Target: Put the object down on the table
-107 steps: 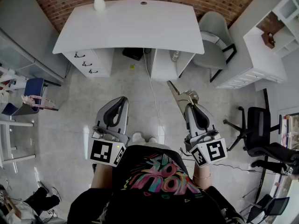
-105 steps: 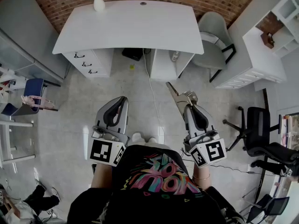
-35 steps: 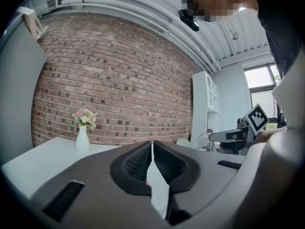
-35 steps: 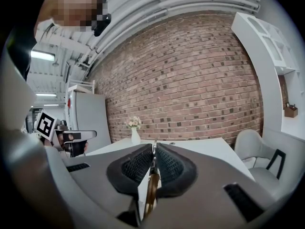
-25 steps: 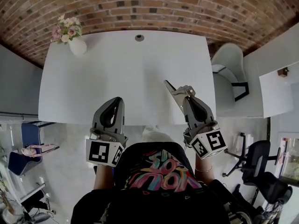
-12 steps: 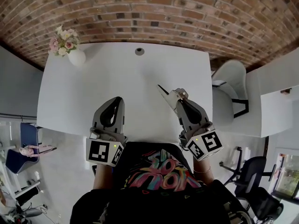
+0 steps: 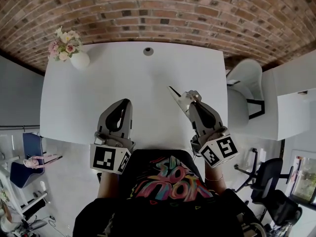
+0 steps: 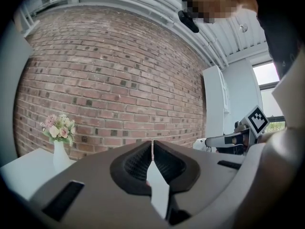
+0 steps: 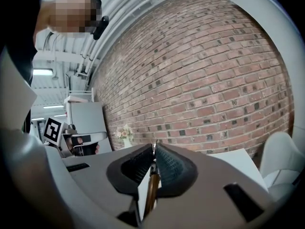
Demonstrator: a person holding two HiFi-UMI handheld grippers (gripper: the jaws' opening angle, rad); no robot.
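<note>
Right gripper (image 7: 190,98) clamps thin object (image 7: 174,93) over table (image 7: 98,83), near its edge; left gripper (image 7: 123,103) closed.

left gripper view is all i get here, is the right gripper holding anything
Observer: Yes. The right gripper is shut on a thin tool with a brown handle.
Operator: is it over the table
Observer: In the head view the tool's pointed grey end sticks out over the white table, right of the middle. I cannot tell whether it touches.
Operator: anything close on that side
Observer: A white chair stands just past the table's right edge.
</note>
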